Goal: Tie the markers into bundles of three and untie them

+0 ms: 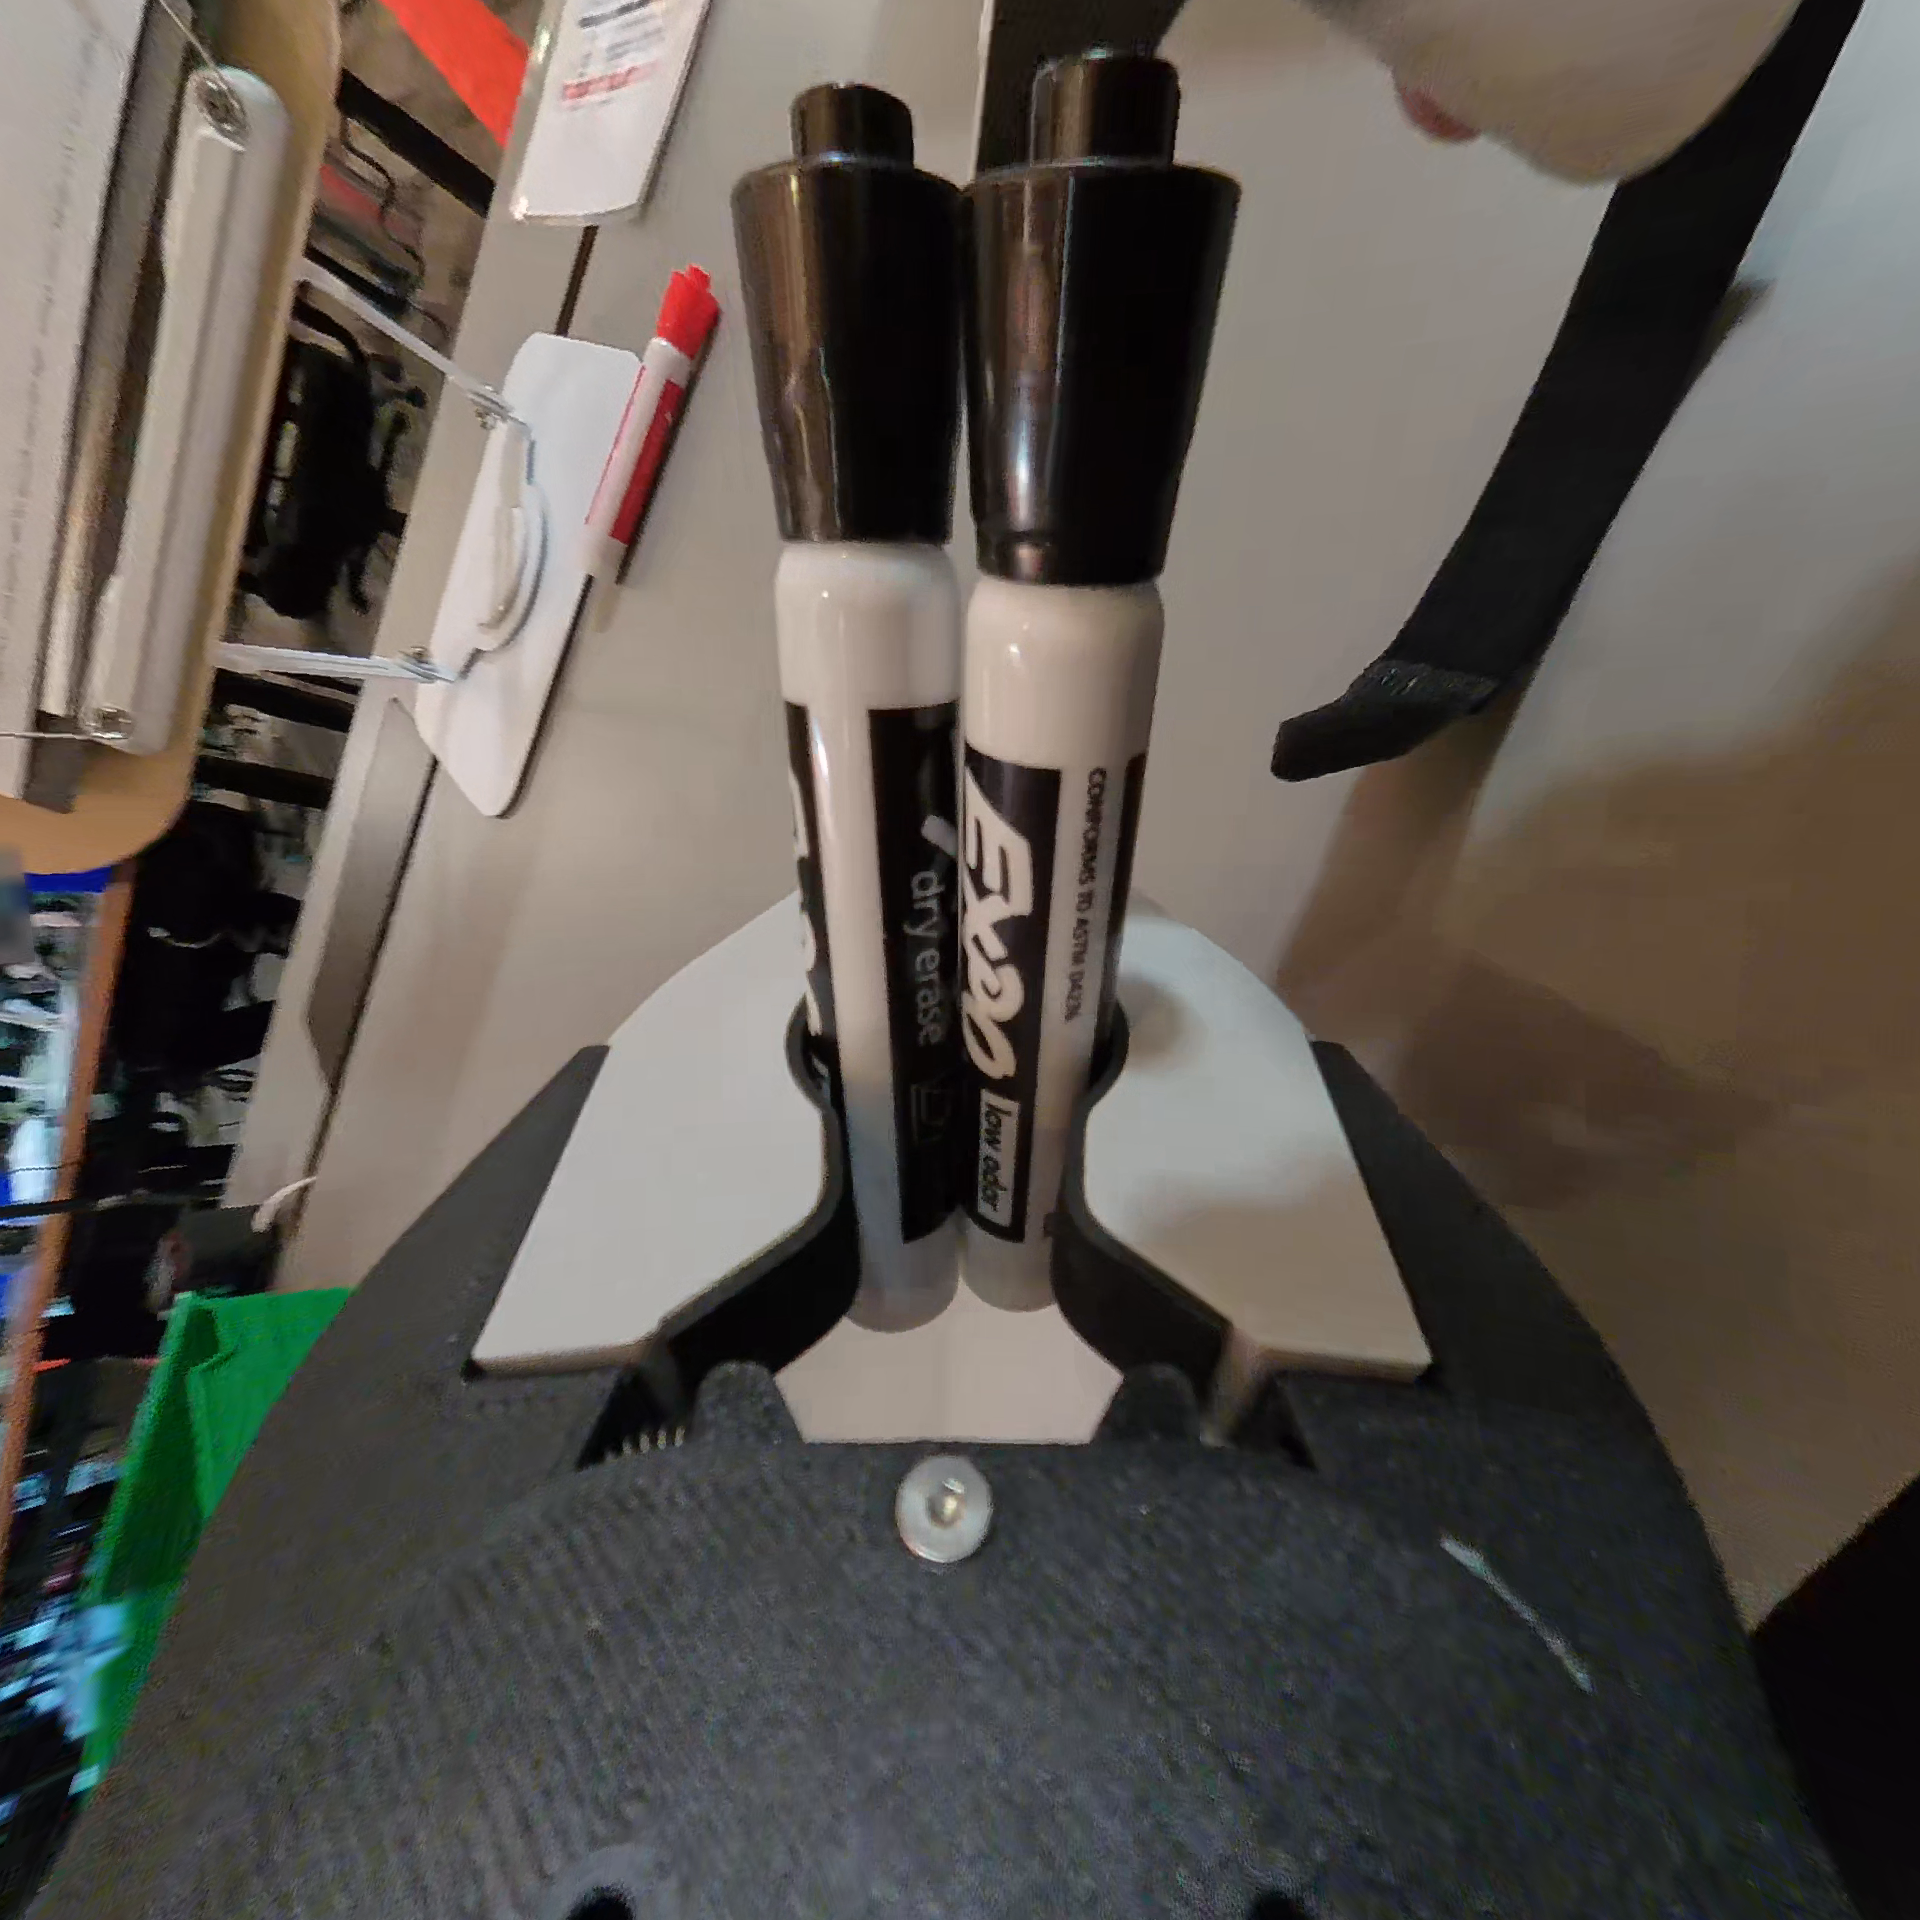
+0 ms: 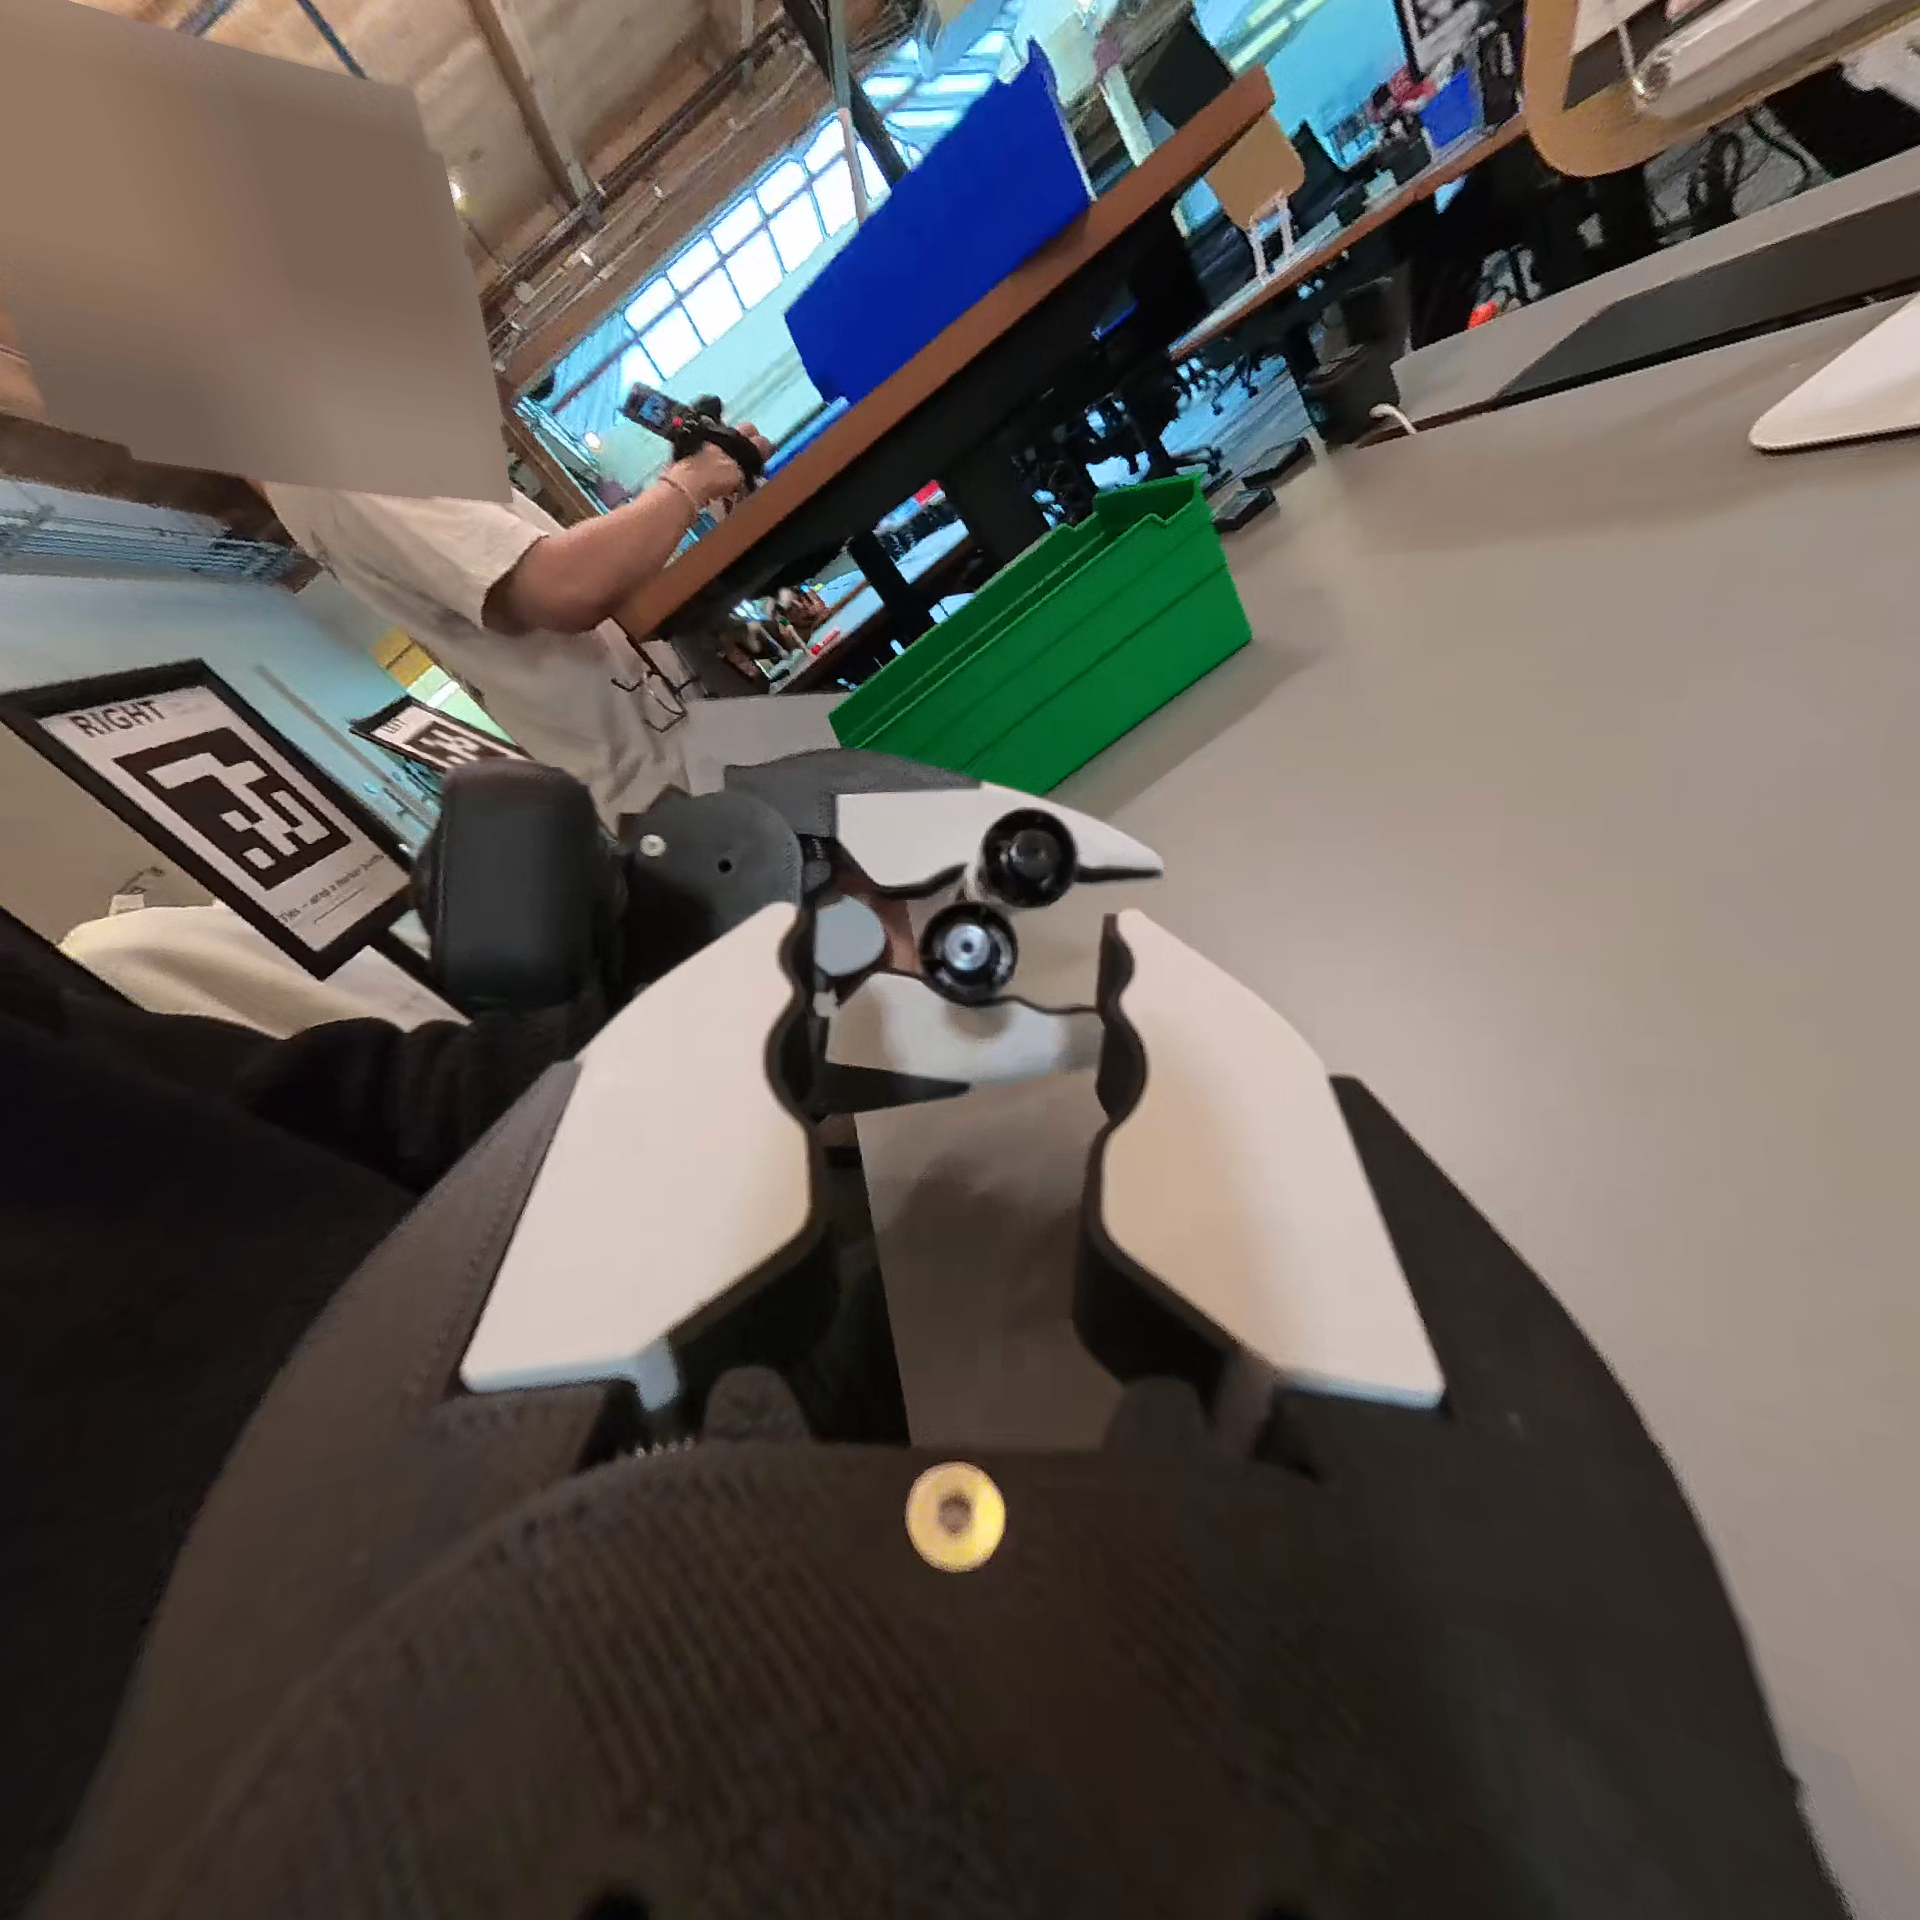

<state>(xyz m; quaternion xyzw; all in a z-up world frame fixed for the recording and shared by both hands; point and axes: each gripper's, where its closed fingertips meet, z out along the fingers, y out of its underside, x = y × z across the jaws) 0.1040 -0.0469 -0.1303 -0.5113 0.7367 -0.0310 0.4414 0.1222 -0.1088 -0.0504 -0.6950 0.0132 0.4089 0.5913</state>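
Two black dry-erase markers [image 1: 961, 727] are pinched in the left gripper [image 1: 956, 1122], long axis up-frame; right gripper [image 2: 951, 997] jaws are spread, facing their caps.

Both views are evenly lit and fairly bright. Daylight comes through far windows [image 2: 727, 281] in the right wrist view. Glare streaks the black marker caps [image 1: 842, 343]. A soft shadow [image 1: 1507, 1049] lies on the worktop [image 1: 1351, 468]. Wide-angle edges bend and smear.

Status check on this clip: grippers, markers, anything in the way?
Left gripper shut on two black markers. Right gripper open, empty. Black strap hanging beside them. Red marker on table, apart.
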